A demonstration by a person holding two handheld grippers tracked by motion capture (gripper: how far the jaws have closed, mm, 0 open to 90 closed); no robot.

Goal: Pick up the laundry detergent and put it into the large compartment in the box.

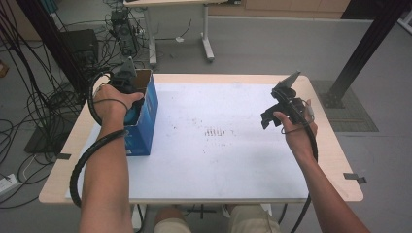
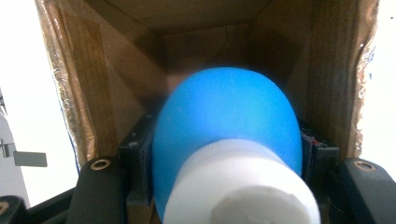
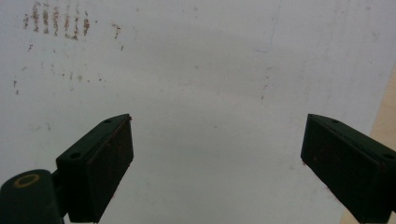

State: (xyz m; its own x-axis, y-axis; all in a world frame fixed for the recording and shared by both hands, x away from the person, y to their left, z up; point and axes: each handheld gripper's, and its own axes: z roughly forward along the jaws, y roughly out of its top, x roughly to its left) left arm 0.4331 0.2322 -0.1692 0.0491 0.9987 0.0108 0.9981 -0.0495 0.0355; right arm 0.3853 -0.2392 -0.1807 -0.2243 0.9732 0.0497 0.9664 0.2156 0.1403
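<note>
Table [image 1: 218, 160] carries a white sheet with a patch of brownish specks near its middle; a blue carton [image 1: 145, 116] lies at the sheet's left edge with its open mouth facing the person's left hand, brown cardboard inside [image 2: 116, 60]. That orientation looks deliberate: the mouth is reachable from the left side without the arm crossing the table. The left gripper [image 1: 127, 90] sits at that mouth, and in the left gripper view its jaws are pinched on a blue bottle [image 2: 224, 116] with a white cap [image 2: 240, 186], the cap end towards the camera and the rounded base pointing into the carton. The bottle is at the opening, partly inside the walls, gripped on its flanks; judged to be either going in or coming out, which one cannot be told here. The right gripper [image 1: 272, 119] is held up over the right side of the sheet, well apart from the carton, jaws spread wide, with bare sheet [image 3: 210, 93] between them. Probably idle, kept clear of the left hand's work.
</note>
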